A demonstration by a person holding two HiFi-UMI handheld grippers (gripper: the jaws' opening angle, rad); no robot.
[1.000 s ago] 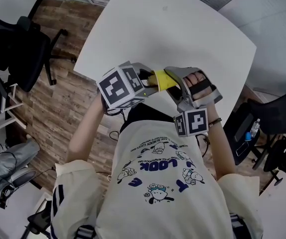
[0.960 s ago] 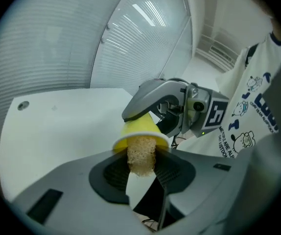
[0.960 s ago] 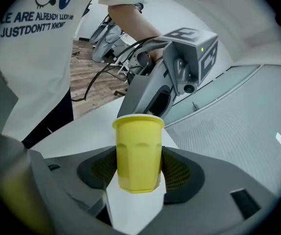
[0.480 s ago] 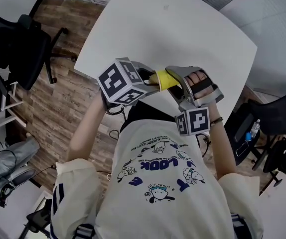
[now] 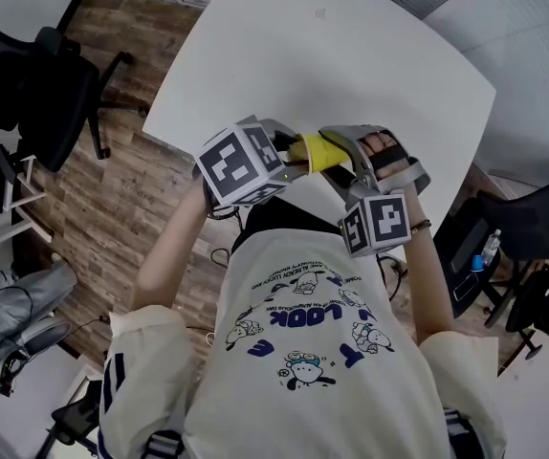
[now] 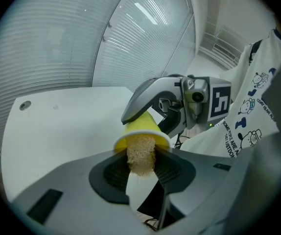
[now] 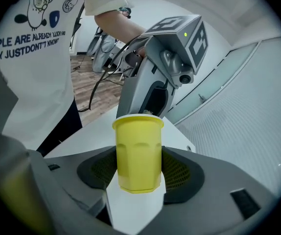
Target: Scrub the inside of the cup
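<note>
A yellow cup (image 7: pixel 137 153) sits between the pads of my right gripper (image 7: pixel 138 173), which is shut on it, mouth toward the left gripper. In the head view the cup (image 5: pixel 317 151) is held in the air at the table's near edge, between the two grippers. My left gripper (image 6: pixel 141 169) is shut on a tan loofah sponge (image 6: pixel 141 154), whose far end is pushed into the cup's mouth (image 6: pixel 141 130). The left gripper's marker cube (image 5: pixel 241 165) hides its jaws in the head view.
The white table (image 5: pixel 332 55) lies beyond the grippers. A black office chair (image 5: pixel 40 89) stands on the wooden floor at the left, another chair (image 5: pixel 538 223) at the right. The person's white printed shirt (image 5: pixel 303 342) fills the lower middle.
The right gripper has rolled a little, its marker cube tilting. The left gripper's cube has shifted slightly right. Cup and sponge stay together.
</note>
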